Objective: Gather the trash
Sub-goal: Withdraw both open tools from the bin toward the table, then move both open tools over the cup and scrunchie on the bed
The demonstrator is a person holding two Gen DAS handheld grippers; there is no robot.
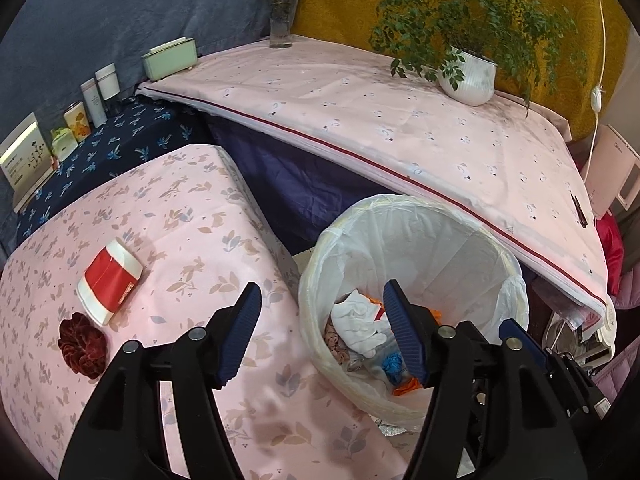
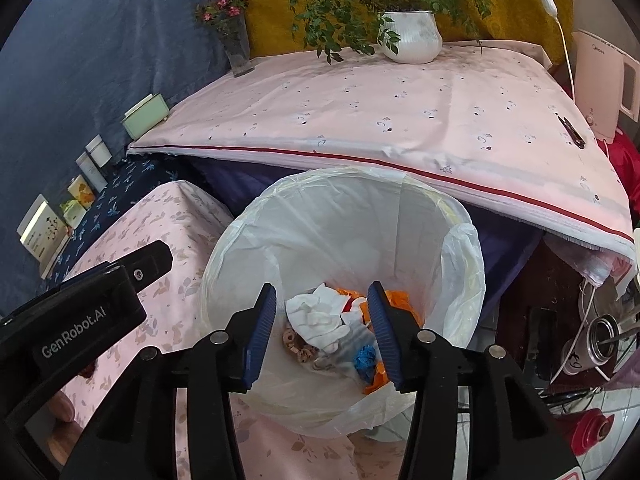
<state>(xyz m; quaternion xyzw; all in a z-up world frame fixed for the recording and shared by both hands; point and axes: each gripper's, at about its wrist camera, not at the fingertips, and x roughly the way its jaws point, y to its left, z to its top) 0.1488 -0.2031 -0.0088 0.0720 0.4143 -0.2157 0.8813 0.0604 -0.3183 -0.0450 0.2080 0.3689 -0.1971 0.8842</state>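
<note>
Jaws apart on both grippers, nothing between the pads. Right gripper [image 2: 322, 334] hanging right over the lined trash bin [image 2: 464, 264], pointing down into it. Left gripper [image 1: 320, 336] just beside, straddling the bin's rim [image 1: 316, 280] and the edge of the pink floral table [image 1: 192, 240]. Inside the bin: crumpled white paper [image 2: 320, 318], orange scraps [image 2: 394, 298], a blue wad [image 2: 365, 357]. Still out on the table, off to the left: a flattened red-and-white paper cup [image 1: 109, 282] and, near it, a dark red crumpled thing [image 1: 83, 346]. Farther back, a potted plant [image 1: 466, 76] and a vase of flowers [image 1: 283, 16].
</note>
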